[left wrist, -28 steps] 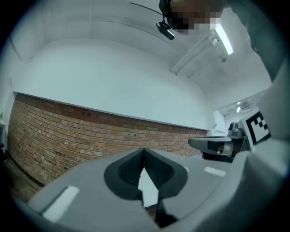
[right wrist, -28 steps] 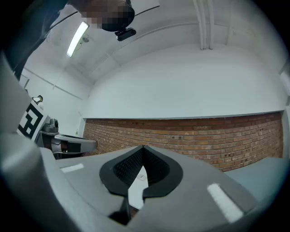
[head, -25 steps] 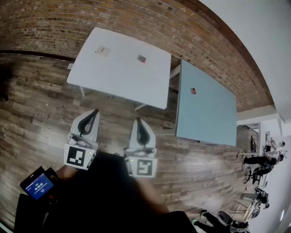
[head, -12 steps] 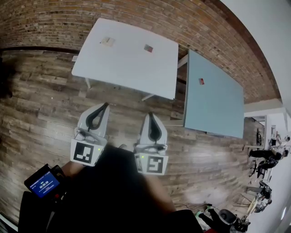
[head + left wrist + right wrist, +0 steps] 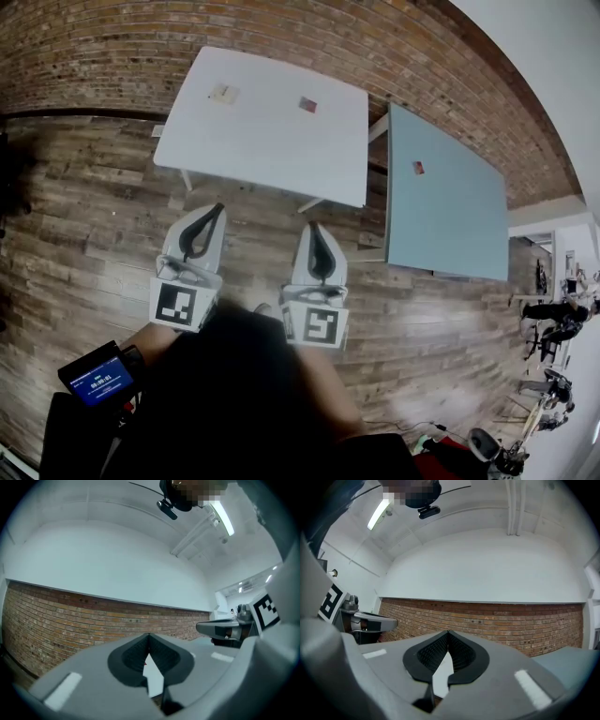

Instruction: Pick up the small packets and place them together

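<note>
In the head view two small packets lie on a white table (image 5: 262, 150): a pale one (image 5: 223, 93) at its far left and a reddish one (image 5: 307, 104) at its far right. A third red packet (image 5: 418, 167) lies on the blue-grey table (image 5: 441, 225) to the right. My left gripper (image 5: 214, 210) and right gripper (image 5: 315, 228) hang side by side over the wooden floor, short of the white table, both shut and empty. In the left gripper view the left gripper (image 5: 149, 635) has its tips together. The right gripper (image 5: 448, 632) stands the same in its own view.
A brick wall (image 5: 187, 28) runs behind both tables. Wooden floor (image 5: 84, 216) lies between me and the tables. A phone-like device with a blue screen (image 5: 98, 382) sits at my lower left. People and office chairs (image 5: 553, 328) are at the far right.
The tables have shifted slightly right and nearer in the head view. Both grippers have crept forward toward the white table's near edge, still shut.
</note>
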`<state>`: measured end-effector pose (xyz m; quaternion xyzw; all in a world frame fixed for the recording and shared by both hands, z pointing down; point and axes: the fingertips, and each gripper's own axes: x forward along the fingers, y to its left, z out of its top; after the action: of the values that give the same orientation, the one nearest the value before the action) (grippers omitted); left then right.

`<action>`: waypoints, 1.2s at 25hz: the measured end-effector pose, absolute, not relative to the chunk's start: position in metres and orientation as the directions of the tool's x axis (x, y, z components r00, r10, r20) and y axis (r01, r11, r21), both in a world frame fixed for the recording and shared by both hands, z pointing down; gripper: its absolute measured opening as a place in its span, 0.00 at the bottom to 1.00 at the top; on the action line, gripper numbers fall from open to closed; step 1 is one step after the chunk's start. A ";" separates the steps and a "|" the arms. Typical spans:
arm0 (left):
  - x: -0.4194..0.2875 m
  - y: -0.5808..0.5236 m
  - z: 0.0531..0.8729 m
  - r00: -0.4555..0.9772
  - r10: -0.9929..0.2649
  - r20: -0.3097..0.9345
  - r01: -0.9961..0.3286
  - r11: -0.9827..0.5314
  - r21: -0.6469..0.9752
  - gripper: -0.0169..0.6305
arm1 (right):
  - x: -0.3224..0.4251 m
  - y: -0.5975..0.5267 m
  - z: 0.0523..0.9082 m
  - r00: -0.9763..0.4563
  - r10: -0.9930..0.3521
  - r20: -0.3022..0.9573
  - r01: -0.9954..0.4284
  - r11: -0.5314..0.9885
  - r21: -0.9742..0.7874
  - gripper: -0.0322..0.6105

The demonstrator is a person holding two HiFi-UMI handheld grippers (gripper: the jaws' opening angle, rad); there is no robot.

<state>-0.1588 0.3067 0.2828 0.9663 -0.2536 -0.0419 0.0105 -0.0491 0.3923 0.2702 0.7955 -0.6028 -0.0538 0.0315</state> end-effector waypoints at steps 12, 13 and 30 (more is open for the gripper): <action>-0.164 0.302 0.282 0.873 -0.473 -0.120 -0.471 -0.881 0.051 0.03 | -0.064 0.373 0.277 0.255 -0.967 -0.027 -0.959 -0.256 0.125 0.08; -0.165 0.303 0.286 0.877 -0.468 -0.109 -0.466 -0.884 0.049 0.03 | -0.066 0.372 0.278 0.254 -0.967 -0.022 -0.959 -0.255 0.128 0.07; -0.185 0.296 0.305 0.865 -0.490 -0.106 -0.481 -0.871 0.101 0.03 | -0.063 0.369 0.308 0.252 -0.967 0.049 -0.961 -0.244 0.128 0.07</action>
<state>-0.1853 0.2958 0.3046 0.9651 -0.2515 -0.0640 0.0356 -0.0633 0.3694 0.3083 0.7884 -0.6113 -0.0199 0.0658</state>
